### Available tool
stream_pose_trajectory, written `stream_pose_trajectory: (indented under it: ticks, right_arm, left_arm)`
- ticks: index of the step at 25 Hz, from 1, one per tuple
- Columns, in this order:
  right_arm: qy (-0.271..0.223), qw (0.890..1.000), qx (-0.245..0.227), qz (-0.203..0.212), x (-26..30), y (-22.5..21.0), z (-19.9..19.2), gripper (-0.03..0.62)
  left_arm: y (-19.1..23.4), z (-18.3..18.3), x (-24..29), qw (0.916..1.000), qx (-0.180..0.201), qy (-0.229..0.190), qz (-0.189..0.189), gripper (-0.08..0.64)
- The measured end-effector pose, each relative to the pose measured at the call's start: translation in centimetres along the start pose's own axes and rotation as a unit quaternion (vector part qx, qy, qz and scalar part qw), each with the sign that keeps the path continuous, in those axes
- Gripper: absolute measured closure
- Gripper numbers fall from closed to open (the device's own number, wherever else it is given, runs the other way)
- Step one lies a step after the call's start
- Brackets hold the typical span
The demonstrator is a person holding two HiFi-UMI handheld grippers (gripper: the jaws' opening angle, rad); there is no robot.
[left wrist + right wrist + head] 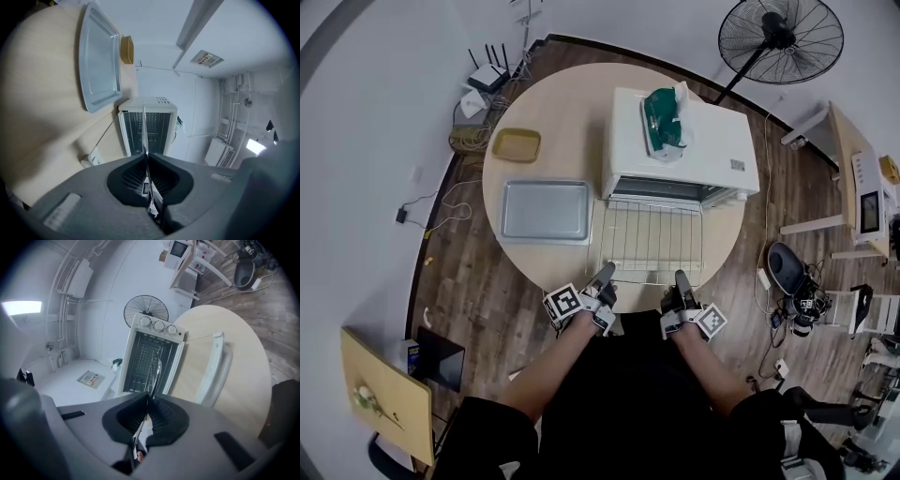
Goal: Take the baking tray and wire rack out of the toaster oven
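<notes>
Head view: far edge of the wire rack blurs into the toaster oven door, baking tray sits left on the table. Left gripper view: left gripper clamped on the rack, seen edge-on. Right gripper view: right gripper clamps it too

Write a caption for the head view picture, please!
The left gripper and right gripper hold the wire rack in front of the toaster oven; the baking tray lies on the table.

No lettering can be read: the small label on the toaster oven is too tiny to decipher.
</notes>
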State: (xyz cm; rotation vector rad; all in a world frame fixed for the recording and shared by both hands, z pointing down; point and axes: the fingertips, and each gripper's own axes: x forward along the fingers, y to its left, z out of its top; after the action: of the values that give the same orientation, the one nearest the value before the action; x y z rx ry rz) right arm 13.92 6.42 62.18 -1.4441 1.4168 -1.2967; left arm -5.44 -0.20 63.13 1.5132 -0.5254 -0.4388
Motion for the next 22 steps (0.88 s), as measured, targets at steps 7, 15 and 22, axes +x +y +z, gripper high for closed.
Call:
stream_pose_trajectory:
  ticks: [7,15,22]
  right_arm:
    - [0.061,0.998,-0.012,0.011,2.1,1.1,-5.5,0.591]
    - [0.135,0.99,-0.027,0.008,5.5,2.2,-12.8,0.591]
    - [0.202,0.978,-0.047,0.011,7.8,2.4,-18.0,0.589]
  left_arm:
    - [0.8,3.7,-4.8,0.9987,-0.002,-0.052,0.001,0.54]
    - [1.4,8.9,-11.5,0.9903,-0.003,-0.138,0.011,0.54]
    - [3.2,12.6,-15.2,0.9849,0.024,-0.163,0.054,0.54]
